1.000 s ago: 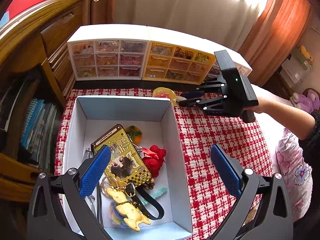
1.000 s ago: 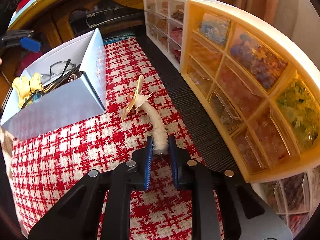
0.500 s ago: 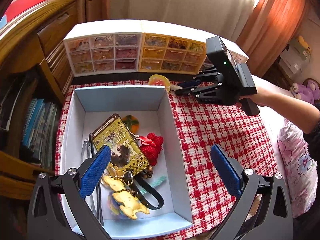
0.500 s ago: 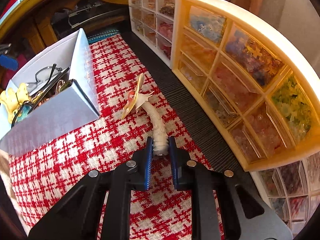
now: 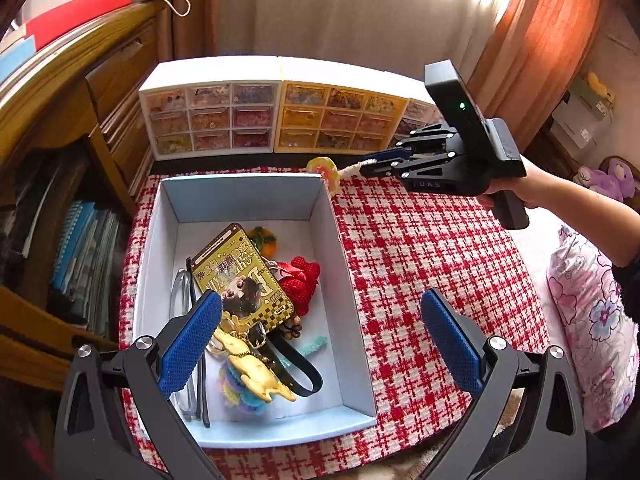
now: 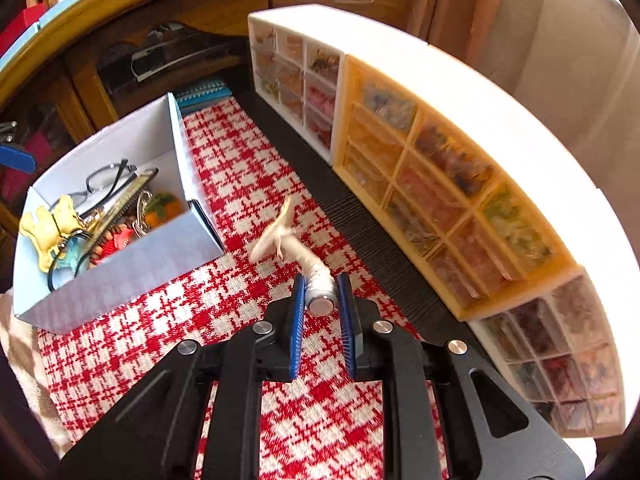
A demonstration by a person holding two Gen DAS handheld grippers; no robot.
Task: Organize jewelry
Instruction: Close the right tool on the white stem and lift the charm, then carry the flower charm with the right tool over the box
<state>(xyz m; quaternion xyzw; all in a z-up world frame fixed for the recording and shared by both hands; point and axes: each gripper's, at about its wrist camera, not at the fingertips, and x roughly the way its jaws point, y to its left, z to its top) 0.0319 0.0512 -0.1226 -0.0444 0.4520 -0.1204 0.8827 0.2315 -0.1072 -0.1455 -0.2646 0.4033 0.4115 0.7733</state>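
Observation:
My right gripper (image 6: 322, 292) is shut on the white stem of a lollipop-shaped trinket (image 6: 296, 246) and holds it lifted above the red checked cloth. In the left wrist view the trinket's yellow-pink disc (image 5: 325, 171) hangs just past the far right corner of the white box (image 5: 352, 280), with the right gripper (image 5: 370, 160) behind it. The box holds a yellow patterned case (image 5: 244, 272), a red knitted charm (image 5: 302, 280), a yellow animal keychain (image 5: 256, 372), glasses and a black strap. My left gripper (image 5: 320, 344) is open and empty above the box's near right side.
White and yellow small-drawer cabinets (image 5: 276, 118) full of beads line the back of the table. A wooden cabinet with books (image 5: 60, 208) stands on the left. Red checked cloth (image 5: 432, 264) covers the table right of the box. A floral cushion (image 5: 592, 308) lies at the right.
My right gripper has lifted the lollipop trinket off the cloth and carried it toward the box's far corner. My left gripper has pulled back and up, staying open.

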